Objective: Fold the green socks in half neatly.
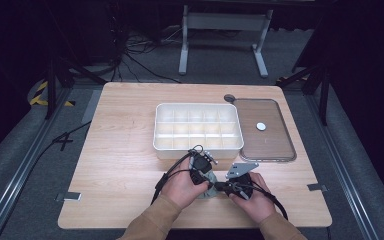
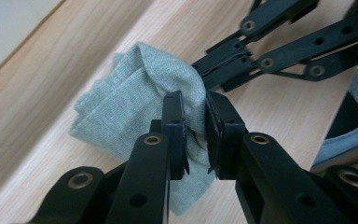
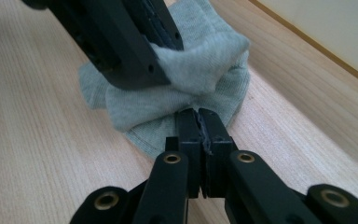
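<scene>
Lying bunched on the wooden table, one grey sock of ribbed knit, folded over itself, at the near edge just in front of the compartment box; no brand, label or writing can be read on it.

Left gripper: one, black, two jaws. Its pads pinch a raised fold of the sock between them, cloth pressed on both sides.

Right gripper: one, black, two jaws, with a grey three-cornered plate on top in the high view. Jaws clenched tight together on the lower hem of the sock, the cloth edge caught at the tips. It sits just right of the left gripper, both just in front of the box.

Hands: two, in tan sleeves, one on each gripper, at the near side of the table.

Compartment box: one, white plastic, divided into small cells in three rows; the exact cell count cannot be told. No lettering legible.

Lid: one, clear, brown-tinted, lying flat and touching the right side of the box, with one small white round disc on it.

Black cables: one trailing from each gripper.
</scene>
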Motion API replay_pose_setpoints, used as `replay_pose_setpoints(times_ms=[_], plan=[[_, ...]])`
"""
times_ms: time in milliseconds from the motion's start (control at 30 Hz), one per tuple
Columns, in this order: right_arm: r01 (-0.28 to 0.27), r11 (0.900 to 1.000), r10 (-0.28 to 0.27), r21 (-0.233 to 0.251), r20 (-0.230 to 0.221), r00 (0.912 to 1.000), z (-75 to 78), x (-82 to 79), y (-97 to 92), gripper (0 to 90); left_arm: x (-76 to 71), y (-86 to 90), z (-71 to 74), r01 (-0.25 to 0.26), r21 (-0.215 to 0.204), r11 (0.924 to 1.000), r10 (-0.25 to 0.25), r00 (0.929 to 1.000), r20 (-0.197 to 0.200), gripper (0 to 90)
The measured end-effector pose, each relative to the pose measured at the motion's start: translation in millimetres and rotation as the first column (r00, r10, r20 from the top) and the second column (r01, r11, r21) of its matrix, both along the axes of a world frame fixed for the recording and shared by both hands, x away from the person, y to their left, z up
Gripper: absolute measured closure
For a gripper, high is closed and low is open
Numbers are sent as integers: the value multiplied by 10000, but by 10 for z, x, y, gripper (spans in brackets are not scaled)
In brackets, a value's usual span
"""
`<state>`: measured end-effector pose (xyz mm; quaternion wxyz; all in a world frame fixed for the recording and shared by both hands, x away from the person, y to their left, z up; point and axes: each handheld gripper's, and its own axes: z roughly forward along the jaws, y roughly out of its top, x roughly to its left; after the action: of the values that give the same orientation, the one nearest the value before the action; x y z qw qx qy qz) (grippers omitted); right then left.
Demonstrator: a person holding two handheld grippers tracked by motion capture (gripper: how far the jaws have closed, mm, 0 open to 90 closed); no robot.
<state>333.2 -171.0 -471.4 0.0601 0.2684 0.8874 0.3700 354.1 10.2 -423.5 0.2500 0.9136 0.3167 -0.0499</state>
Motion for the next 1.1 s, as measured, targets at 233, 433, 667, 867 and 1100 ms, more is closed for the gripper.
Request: replay_pose_setpoints(times_ms=[233,433,667,867,1100], plan=[[11,10000,-11,-4,-201,9998,12,9,-18,846,-8,160,-53,881,-1030,9908,-925,9949,-393,531],[181,9995,-194,-243,-566,9982,57,16,-60,820,-85,106,-119,2055,-710,9761,-2059,9786,14,492],[774,9969,-771,159,-198,9968,336,-14,-202,833,-92,120,-136,2142,-551,9752,-2132,9767,239,455],[505,9979,-491,394,-353,9982,343,-44,-130,846,-90,109,-167,1602,-96,9870,-1599,9869,218,648],[643,9979,-632,74,-992,9931,130,8,-79,851,-95,136,-121,1217,-366,9919,-1201,9918,438,888]])
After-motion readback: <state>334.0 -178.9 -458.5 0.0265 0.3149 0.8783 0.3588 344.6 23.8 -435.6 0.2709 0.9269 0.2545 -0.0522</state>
